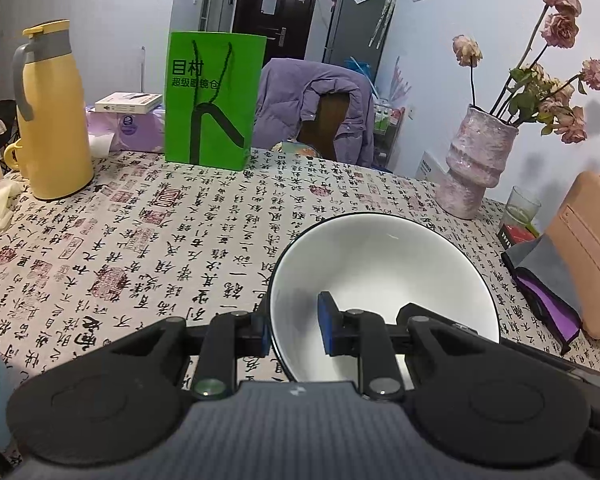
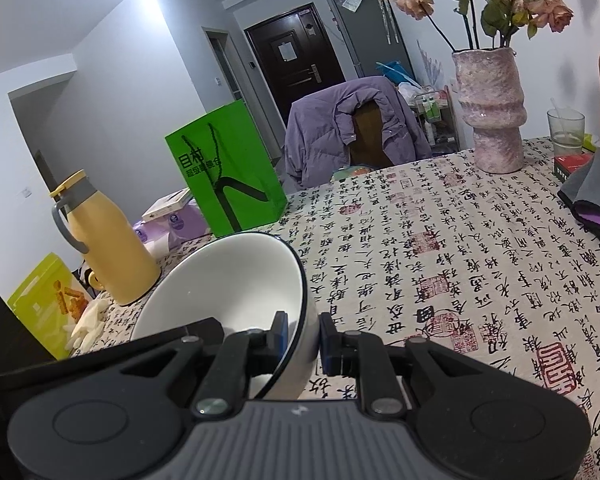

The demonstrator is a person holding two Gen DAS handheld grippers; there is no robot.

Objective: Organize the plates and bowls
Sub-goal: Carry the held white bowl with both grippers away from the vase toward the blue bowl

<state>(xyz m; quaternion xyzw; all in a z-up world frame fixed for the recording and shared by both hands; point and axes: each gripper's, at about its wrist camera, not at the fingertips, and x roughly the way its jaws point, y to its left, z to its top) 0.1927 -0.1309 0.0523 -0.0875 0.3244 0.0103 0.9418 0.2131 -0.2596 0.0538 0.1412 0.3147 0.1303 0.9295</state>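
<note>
Each gripper, left (image 1: 294,330) and right (image 2: 303,344), pinches the rim of one white bowl (image 1: 384,280), seemingly held tilted over the worktop (image 1: 180,240), a green bag (image 1: 212,100) at eleven o'clock.

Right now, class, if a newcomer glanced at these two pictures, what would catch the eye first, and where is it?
First, the white ceramic bowl with a thin dark rim, clamped on opposite sides by the left gripper and the right gripper, above the calligraphy-printed tablecloth. Next, the bright green paper bag standing at the far edge, the yellow thermos jug to its left, and the pink vase of dried roses at the right.
</note>
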